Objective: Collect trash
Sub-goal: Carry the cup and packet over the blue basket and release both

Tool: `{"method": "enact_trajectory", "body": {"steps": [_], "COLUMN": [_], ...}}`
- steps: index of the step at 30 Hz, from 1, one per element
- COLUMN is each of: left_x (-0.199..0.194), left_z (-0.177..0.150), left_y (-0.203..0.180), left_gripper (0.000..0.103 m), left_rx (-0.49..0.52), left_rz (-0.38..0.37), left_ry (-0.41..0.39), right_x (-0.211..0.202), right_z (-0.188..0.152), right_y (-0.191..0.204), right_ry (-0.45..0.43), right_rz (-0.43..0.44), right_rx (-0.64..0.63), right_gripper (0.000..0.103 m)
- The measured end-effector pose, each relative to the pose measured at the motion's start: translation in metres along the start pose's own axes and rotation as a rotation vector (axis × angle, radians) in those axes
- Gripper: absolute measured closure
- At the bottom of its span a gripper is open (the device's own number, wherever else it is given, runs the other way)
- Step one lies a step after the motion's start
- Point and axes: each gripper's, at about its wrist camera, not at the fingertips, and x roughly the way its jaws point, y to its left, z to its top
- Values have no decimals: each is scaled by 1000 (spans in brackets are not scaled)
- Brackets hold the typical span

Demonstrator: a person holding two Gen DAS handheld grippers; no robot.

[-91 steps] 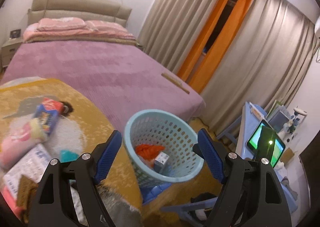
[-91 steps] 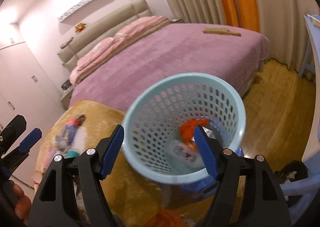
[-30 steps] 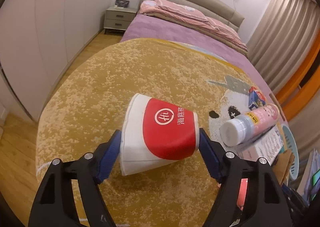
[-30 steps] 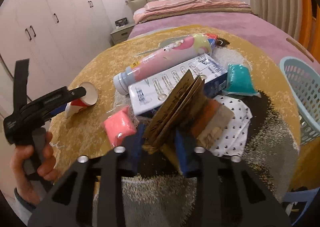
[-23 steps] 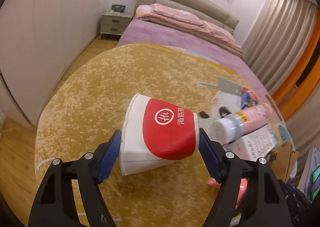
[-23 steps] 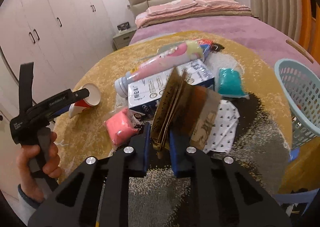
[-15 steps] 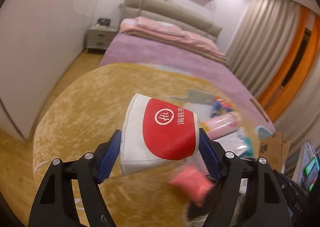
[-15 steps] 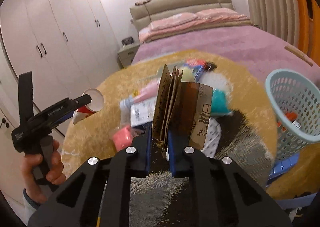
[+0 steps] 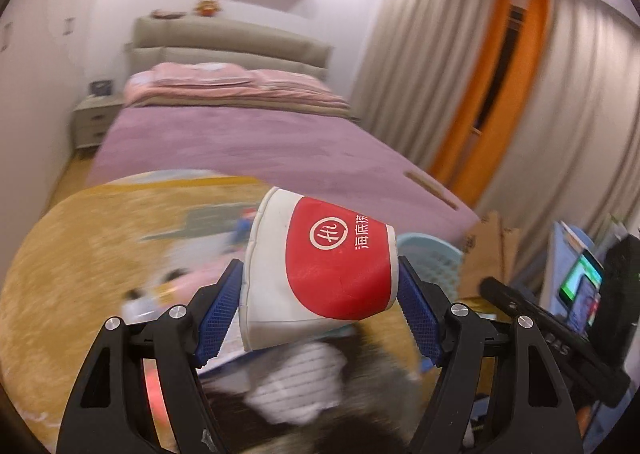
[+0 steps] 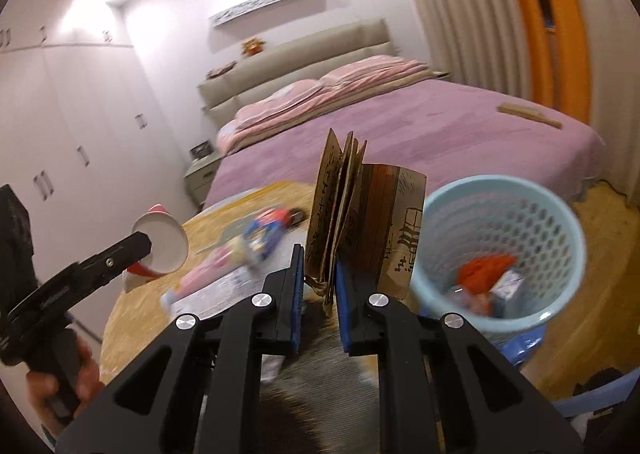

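Left gripper (image 9: 320, 318): blue pads clamped on a red-and-white paper cup (image 9: 320, 274), held on its side, one pad at the wide mouth end and one at the base, red label with white characters facing the camera. Cup is up off the table. Below it, blurred: a yellow patterned tablecloth (image 9: 80, 254) with white and pink litter I cannot make out.

Right gripper (image 10: 318, 286): jaws nearly together, pinching the bottom edge of a folded piece of brown cardboard (image 10: 360, 214), which stands upright and fans open above the pads, with dark printing on its right-hand flap.

Just right of the cardboard: a pale blue perforated basket (image 10: 500, 246), mouth toward the camera, holding something orange and a small white-and-blue box. In the left wrist view the basket rim shows behind the cup.

Left of the cardboard on the table: a blurred blue packet and a pink bottle lying flat.

Beyond the table: a bed (image 10: 440, 126) with a purple cover and pink bedding.
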Motion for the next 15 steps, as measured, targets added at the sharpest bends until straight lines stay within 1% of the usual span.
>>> {"method": "enact_trajectory", "body": {"steps": [2, 4, 8, 12, 15], "left_x": [16, 40, 84, 122, 143], "left_z": [4, 8, 5, -4, -14], "left_y": [-22, -48, -84, -101, -111], "left_gripper": [30, 30, 30, 30, 30], "left_rx": [28, 57, 56, 56, 60], "left_rz": [-35, -73, -131, -157, -160], "left_ry": [12, 42, 100, 157, 199], "right_x": [-1, -1, 9, 31, 48], "right_z": [9, 18, 27, 28, 22], "right_y": [-20, -41, -81, -116, -136], "right_ry": [-2, -11, 4, 49, 88], "right_rz": [-21, -54, -105, -147, -155], "right_rx": [24, 44, 85, 128, 163], "right_gripper": [91, 91, 91, 91, 90]}}
